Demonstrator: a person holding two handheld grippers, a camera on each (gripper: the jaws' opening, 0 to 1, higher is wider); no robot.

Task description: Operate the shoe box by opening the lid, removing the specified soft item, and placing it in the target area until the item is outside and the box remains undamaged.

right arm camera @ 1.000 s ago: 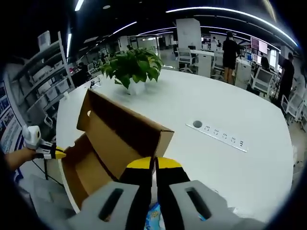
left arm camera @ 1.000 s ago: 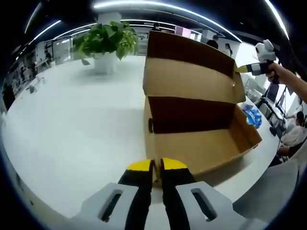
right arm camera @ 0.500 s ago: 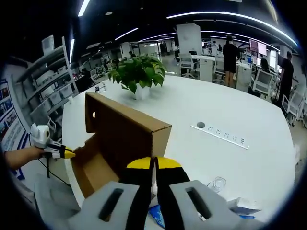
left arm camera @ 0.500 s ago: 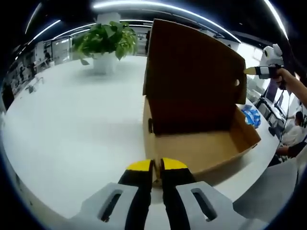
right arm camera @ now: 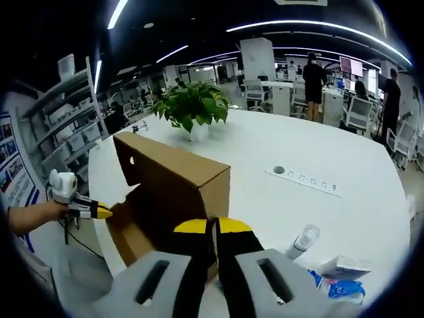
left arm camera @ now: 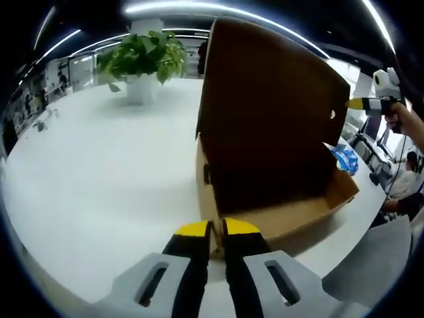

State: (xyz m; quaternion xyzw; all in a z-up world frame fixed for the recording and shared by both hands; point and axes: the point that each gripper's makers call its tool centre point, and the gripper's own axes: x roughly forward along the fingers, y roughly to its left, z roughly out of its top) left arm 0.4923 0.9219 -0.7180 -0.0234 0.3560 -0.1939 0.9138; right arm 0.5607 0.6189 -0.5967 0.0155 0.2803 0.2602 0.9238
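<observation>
On the white surface (left arm camera: 99,172), a shoe box (left arm camera: 278,199) stands with its lid (left arm camera: 265,112) raised.
Left hand-held gripper (left arm camera: 216,228) has its jaws together at the box's near wall, gripping nothing visible; right hand-held gripper (right arm camera: 213,226) likewise closed, beside the lid. Potted plant (right arm camera: 192,106) behind.

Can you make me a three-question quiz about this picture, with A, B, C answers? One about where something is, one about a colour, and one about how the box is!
1. Where does the plant stand?
A. on the white table
B. inside the box
C. on the floor

2. What colour are the tips of the left tongs?
A. red
B. yellow
C. green

3. How is the lid of the shoe box?
A. flat shut
B. torn off, on the table
C. raised up

Answers:
1 A, its white pot sits on the tabletop behind the box.
2 B, both jaw tips are bright yellow.
3 C, the lid stands up above the open box.
</observation>
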